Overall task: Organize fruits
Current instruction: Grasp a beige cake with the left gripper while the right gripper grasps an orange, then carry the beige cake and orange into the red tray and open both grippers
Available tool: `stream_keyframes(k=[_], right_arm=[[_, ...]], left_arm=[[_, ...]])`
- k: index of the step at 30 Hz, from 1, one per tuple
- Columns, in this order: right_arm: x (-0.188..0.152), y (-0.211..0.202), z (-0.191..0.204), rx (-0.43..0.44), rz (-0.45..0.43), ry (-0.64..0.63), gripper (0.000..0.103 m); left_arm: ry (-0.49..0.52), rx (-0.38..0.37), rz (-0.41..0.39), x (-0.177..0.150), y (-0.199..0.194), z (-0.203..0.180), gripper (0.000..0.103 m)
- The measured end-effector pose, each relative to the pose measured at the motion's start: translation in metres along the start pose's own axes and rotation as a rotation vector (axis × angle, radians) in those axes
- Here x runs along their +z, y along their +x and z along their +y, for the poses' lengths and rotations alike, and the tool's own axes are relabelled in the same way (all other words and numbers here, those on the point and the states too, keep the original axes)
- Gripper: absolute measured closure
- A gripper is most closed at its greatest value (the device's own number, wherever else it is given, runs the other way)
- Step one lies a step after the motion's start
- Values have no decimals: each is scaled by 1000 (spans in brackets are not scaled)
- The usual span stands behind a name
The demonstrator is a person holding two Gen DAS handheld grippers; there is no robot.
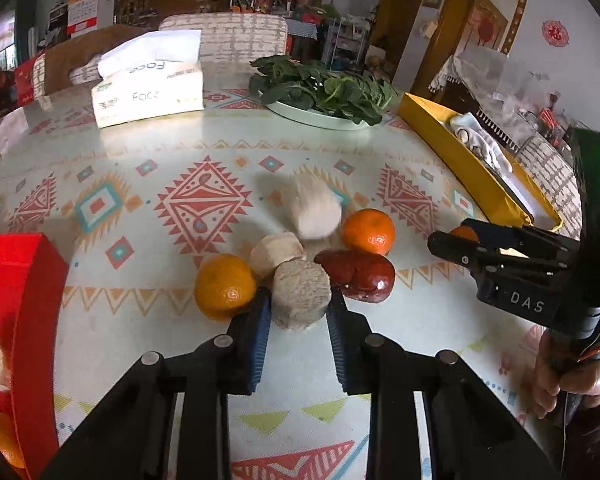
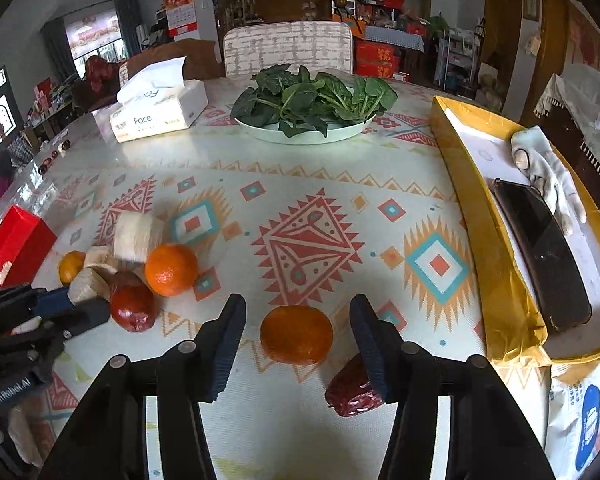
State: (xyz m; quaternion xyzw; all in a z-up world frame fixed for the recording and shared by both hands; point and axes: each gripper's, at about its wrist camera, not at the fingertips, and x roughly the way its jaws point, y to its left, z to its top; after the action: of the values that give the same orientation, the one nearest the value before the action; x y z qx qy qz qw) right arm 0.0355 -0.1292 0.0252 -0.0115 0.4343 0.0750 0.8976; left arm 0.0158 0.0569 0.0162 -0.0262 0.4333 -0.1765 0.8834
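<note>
The left gripper (image 1: 299, 300) has its fingers squeezed on a pale round chunk (image 1: 300, 294), while the right gripper (image 2: 298, 328) stands half open around an orange (image 2: 296, 334), not touching, near the tabletop's front edge.

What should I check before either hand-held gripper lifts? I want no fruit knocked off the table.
1. Left hand-held gripper closed on the pale cut chunk: ok, both pads meet its sides.
2. Neighbours clear of the left pads: not ok, an orange and a red date touch or crowd the chunk.
3. Right hand-held gripper astride the lone orange: ok.
4. Right grip made: not ok, gaps show on both sides.
5. Right finger clear of the date beneath it: cannot tell.
6. Red box within reach: cannot tell.
</note>
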Motion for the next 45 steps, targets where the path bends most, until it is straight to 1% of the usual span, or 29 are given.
stream_keyframes(k=[2,4,6,7,8,9,10,12,13,15,16,18,19,22,24,25,27,30,33,36,37,43,45], right_arm=[[-1,0,1,-8,3,-11,45],[-2,1,1,-37,5,-23,44],[-3,2,0,-29,15,-16,45],[-3,1,0,-35,8,-13,52],[-3,1,0,-41,5,-13,55],[-3,0,1,-25,3,-14,67],[-4,-1,3,-15,9,-13,68],[-5,-2,7,-32,6,-25,68],[-6,-4,7,-15,8,-22,68],[-5,-8,-1,109,14,46,68],[-5,-13,-7,161,6,87,68],[-5,-22,-14,234,-7,148,68],[-6,-27,-19,298,-6,192,68],[-7,-35,-19,421,-2,259,68],[-8,-38,-13,500,6,292,68],[-9,-39,-9,522,8,300,68],[-7,-42,4,560,14,301,68],[-6,-48,37,561,20,242,68],[-2,-52,81,574,29,165,68],[3,-54,123,590,36,91,68],[6,-54,143,593,39,54,68],[15,-37,226,627,82,-57,68],[16,-33,246,638,90,-80,68]], left_arm=[[-8,3,-5,1,-3,1,76],[-17,2,-12,0,-8,3,76],[-27,0,-16,-2,-12,4,76],[-31,-2,-20,-3,-15,5,76],[-37,-6,-25,-5,-19,7,76],[-42,-8,-28,-6,-21,7,76],[-49,-8,-34,-8,-25,9,76],[-74,-13,-50,-13,-37,15,76],[-86,-16,-59,-16,-43,19,76],[-115,-14,-87,-23,-60,27,76],[-130,-13,-100,-25,-68,32,76],[-163,-8,-128,-33,-86,43,76],[-184,-5,-143,-37,-95,50,76],[-256,2,-188,-50,-121,73,76],[-300,27,-213,-59,-138,91,76],[-318,48,-225,-65,-146,99,76],[-344,94,-242,-73,-157,114,76],[-399,183,-256,-87,-172,144,76],[-447,247,-256,-99,-181,168,76],[-489,278,-255,-113,-189,189,76],[-499,288,-254,-116,-190,196,76],[-536,306,-249,-127,-195,223,76],[-539,305,-245,-128,-194,228,76]])
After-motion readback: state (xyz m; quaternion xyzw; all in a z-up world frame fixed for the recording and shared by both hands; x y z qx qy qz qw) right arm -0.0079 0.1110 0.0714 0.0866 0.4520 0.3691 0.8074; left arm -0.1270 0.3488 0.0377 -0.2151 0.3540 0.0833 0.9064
